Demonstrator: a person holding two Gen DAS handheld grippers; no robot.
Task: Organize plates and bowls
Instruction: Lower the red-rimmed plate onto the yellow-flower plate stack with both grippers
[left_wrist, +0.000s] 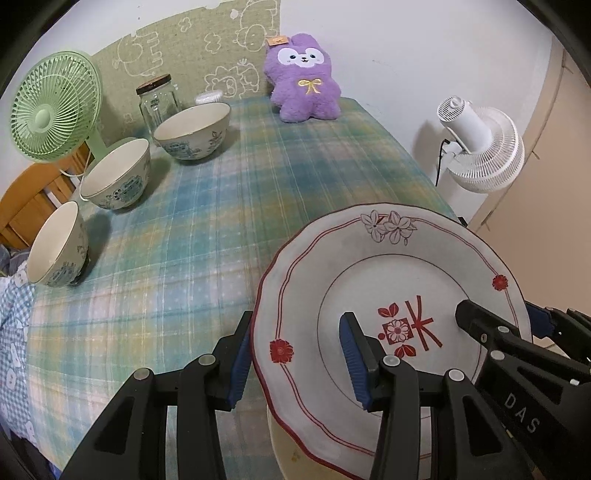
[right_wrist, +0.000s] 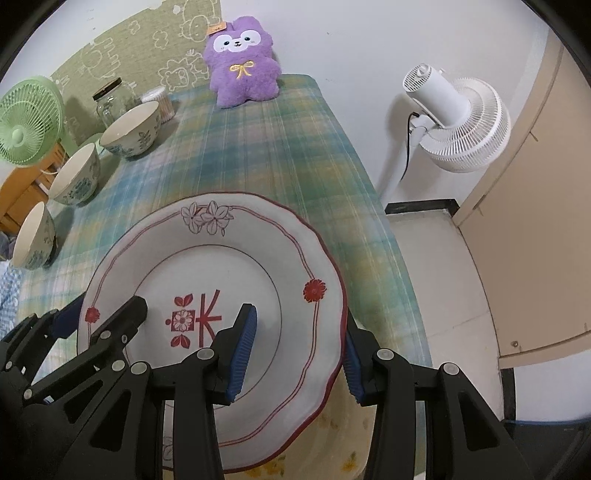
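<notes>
**Two grippers, one plate, held off the cloth**

And here we are — the big white plate (left_wrist: 388, 314) with its red rim line and red flower stamps is gripped from both sides. The left gripper (left_wrist: 299, 362) has its jaws closed narrow over the plate's left rim, one blue pad under the edge and one on the face. The right gripper (right_wrist: 295, 354) does the same on the opposite rim, pads pinching the edge between them.

The plate sits tilted, lifted above the plaid tablecloth (left_wrist: 229, 206), and just beneath it, close to both grippers, another plate (right_wrist: 332, 443) with yellow markings peeks out — how many lie there I cannot tell.

Ahead and to the left of the left gripper, three bowls (left_wrist: 118, 173) with blue patterns stand in a row along the table's edge, well apart from the plate. Behind them are a glass jar (left_wrist: 159, 101) and a green fan (left_wrist: 55, 107). Far ahead sits a purple plush toy (left_wrist: 304, 79); off to the right, beyond the table, stands a white fan (right_wrist: 458, 122).
</notes>
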